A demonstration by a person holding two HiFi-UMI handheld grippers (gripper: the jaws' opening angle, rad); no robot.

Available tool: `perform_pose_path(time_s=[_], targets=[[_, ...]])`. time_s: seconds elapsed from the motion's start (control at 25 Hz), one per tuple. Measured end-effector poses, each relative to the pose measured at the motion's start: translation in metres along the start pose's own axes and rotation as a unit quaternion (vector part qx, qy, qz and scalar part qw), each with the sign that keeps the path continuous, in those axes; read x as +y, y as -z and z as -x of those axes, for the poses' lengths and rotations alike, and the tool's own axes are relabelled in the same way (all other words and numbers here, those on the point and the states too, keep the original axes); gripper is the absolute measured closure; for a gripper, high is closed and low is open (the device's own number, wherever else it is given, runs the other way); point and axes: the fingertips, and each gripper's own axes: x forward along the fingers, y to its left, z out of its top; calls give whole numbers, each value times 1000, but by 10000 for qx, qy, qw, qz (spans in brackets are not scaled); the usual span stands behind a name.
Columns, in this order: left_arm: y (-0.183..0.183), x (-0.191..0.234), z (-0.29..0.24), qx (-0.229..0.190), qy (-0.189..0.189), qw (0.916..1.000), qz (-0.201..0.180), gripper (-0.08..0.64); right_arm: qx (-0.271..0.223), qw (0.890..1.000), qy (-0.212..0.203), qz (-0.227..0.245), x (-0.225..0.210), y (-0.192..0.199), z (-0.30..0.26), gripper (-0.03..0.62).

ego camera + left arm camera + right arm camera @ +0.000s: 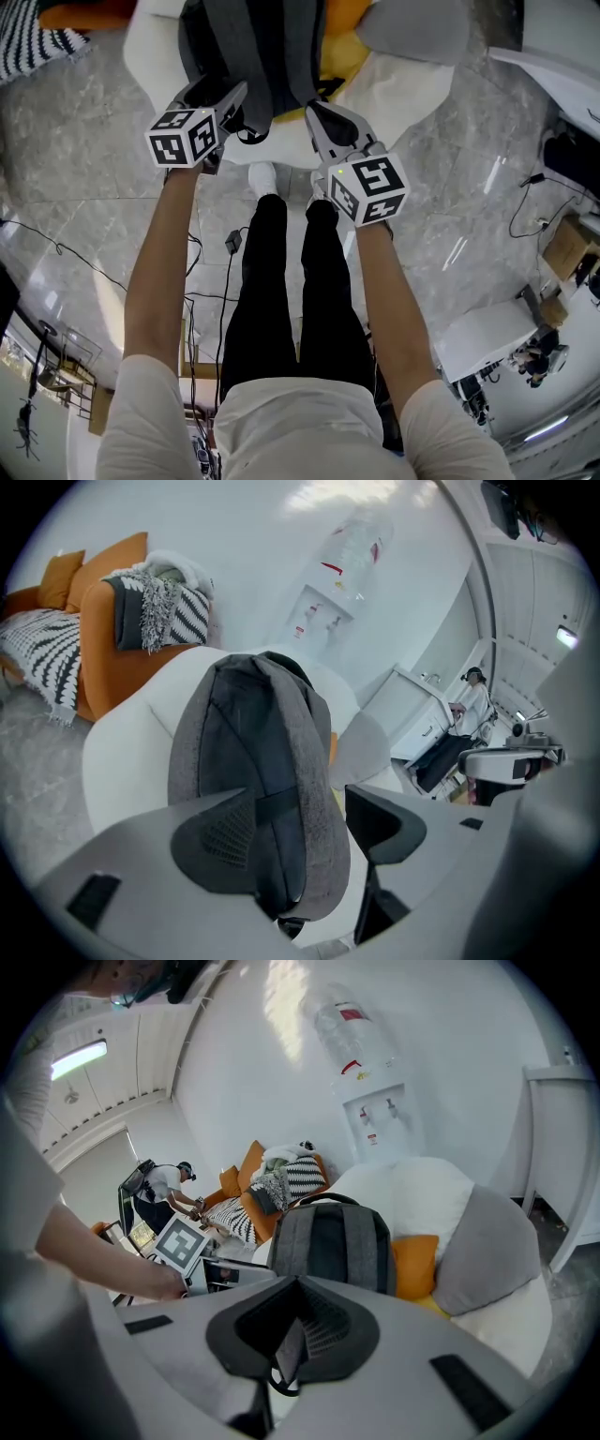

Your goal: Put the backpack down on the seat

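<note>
Left tongs released: jaws wide apart in the left gripper view. A padded shoulder strap of the backpack sits in the gap, but neither pad presses on it. Right tongs clenched, jaws together on a thin grey strap end with a dark loop hanging under it. It looks like webbing off the pack, but I can't confirm where it attaches. Backpack is top centre of the head view, upright on the white seat, shoulder straps facing the camera, leaning into the seat back. Orange cushion is just beside it on the right, grey cushion further right at the top. Tongs sit at the pack's lower edge, one at lower left, one at lower right. My read: pack is down and the seat looks to carry its weight, so this is the let-go step with one side done. Next: open the right tongs so the strap end drops, then pull both toward the bottom of the frame, straight away from the pack. Left jaws must clear the shoulder strap, because a snag would tug the pack forward. It's a tall pack on a squashy base, so it may tip.
</note>
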Motion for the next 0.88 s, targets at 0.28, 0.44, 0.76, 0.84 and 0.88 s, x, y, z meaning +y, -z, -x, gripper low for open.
perform_pose_path(time_s=[0.28,0.44,0.76,0.84,0.88], targets=[[-12,-11,18,-121,-46,9999,18,267,-2,9999,-8,125,6,-10,14,569],[-21,-20,31,-165,-82,9998,2,268,12,9997,-25,252,12,-19,24,569],[-39,-55,73,-232,-136,9992,-304,394,14,9994,-34,347,23,-41,57,569],[-45,-65,85,-278,-143,9989,-348,413,21,9994,-14,349,24,-46,68,569],[-48,-69,91,-311,-160,9988,-344,420,12,9994,-10,341,25,-48,73,569]])
